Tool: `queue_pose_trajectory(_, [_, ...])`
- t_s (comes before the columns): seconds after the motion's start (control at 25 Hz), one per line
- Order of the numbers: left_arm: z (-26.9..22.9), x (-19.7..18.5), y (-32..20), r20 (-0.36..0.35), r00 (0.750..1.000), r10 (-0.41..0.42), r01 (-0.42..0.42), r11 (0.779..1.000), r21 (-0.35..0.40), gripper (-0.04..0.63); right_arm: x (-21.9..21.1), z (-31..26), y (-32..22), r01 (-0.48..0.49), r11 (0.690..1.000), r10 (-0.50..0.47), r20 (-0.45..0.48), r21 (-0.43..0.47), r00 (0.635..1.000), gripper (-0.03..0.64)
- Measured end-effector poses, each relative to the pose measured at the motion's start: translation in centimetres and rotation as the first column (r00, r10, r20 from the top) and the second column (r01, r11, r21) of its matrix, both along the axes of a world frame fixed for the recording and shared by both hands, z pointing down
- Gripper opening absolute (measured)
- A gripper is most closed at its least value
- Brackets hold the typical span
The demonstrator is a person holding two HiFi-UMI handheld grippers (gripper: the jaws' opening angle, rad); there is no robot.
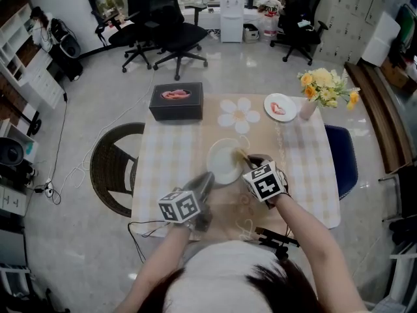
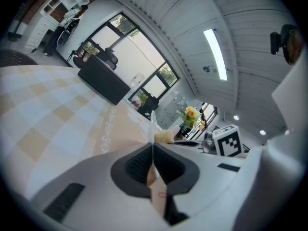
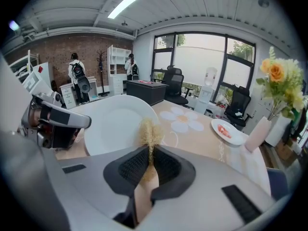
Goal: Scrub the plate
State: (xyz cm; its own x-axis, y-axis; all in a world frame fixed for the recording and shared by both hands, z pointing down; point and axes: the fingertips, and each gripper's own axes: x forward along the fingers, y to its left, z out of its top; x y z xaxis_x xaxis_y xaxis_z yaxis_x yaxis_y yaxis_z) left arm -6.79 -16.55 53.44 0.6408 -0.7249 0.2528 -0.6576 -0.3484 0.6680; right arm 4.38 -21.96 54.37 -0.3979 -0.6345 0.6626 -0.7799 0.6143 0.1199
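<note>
Head camera's up high, looking steeply down on the table (image 1: pixel 163 168). The camera on the left hand-held gripper (image 2: pixel 153 150) rides close, sighting the plate (image 1: pixel 223 163) edge-on. The one on the right hand-held gripper (image 3: pixel 149 150) faces its front. All three share plate and flowers (image 1: pixel 326 87).

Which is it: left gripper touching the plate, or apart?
Touching. The left gripper view shows the left gripper with its jaws closed on the plate, whose thin white rim is seen edge-on.
</note>
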Motion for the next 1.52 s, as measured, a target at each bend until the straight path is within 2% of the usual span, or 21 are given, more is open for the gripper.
queue_pose_trajectory(0.28, [0.0,0.0,0.0,0.003,1.0,-0.003,0.003,1.0,-0.003,0.017,1.4,-0.8,-0.8,-0.077,0.997,0.077,0.009,0.02,0.997,0.032])
queue_pose_trajectory(0.44, [0.0,-0.1,0.0,0.008,1.0,-0.003,0.003,1.0,-0.001,0.017,1.6,-2.1,-0.4,-0.132,0.991,0.13,0.043,0.036,0.991,0.032])
queue_pose_trajectory(0.56, [0.1,-0.1,0.0,0.007,1.0,-0.005,0.005,1.0,-0.003,0.017,1.5,-2.5,0.4,-0.167,0.986,0.165,0.084,0.016,0.983,0.032])
queue_pose_trajectory(0.72, [0.2,-0.2,0.0,0.011,1.0,-0.009,0.009,1.0,-0.008,0.017,-0.6,-2.8,2.5,-0.122,0.991,0.131,0.186,-0.061,0.974,0.032])
queue_pose_trajectory(0.92, [0.2,-0.2,0.0,0.01,1.0,-0.012,0.012,1.0,-0.011,0.017,-4.0,-2.2,5.4,-0.052,0.974,0.128,0.353,-0.219,0.927,0.032])
queue_pose_trajectory(1.08, [0.2,-0.2,-0.1,0.012,1.0,-0.017,0.017,1.0,-0.013,0.017,-5.1,-2.0,6.4,-0.017,0.967,0.119,0.394,-0.253,0.911,0.032])
queue_pose_trajectory(1.24, [0.2,-0.2,-0.1,0.015,1.0,-0.018,0.018,1.0,-0.013,0.017,-5.9,-1.6,7.4,0.007,0.946,0.151,0.457,-0.326,0.877,0.032])
queue_pose_trajectory(1.52, [0.3,-0.2,-0.1,0.016,1.0,-0.02,0.02,1.0,-0.013,0.017,-6.9,-0.3,8.2,0.022,0.929,0.157,0.447,-0.37,0.881,0.032])
